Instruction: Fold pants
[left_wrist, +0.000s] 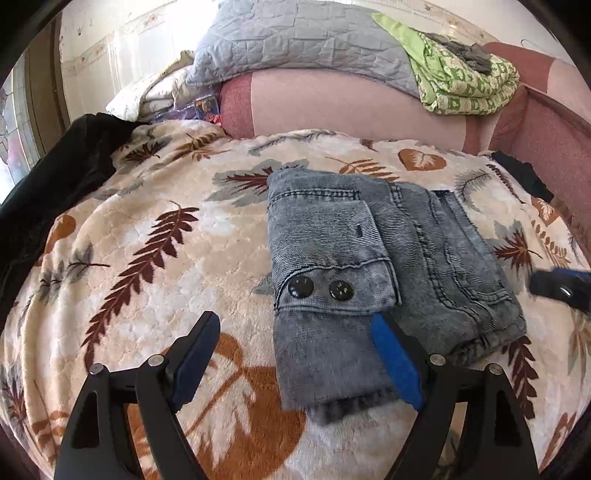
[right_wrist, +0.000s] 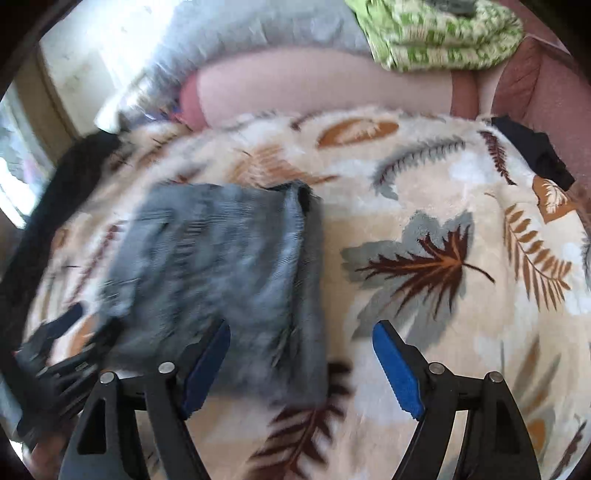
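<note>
Grey washed-denim pants lie folded into a compact bundle on a leaf-patterned blanket; a flap with two black buttons faces up. My left gripper is open and empty just above the bundle's near left edge. The right gripper shows at that view's right edge. In the blurred right wrist view the pants lie left of centre. My right gripper is open and empty over their near right edge. The left gripper shows at the lower left of the right wrist view.
A pink sofa back rises behind the blanket, with a grey quilt and a green patterned cloth on top. Black cloth lies at the left; another dark piece at the right.
</note>
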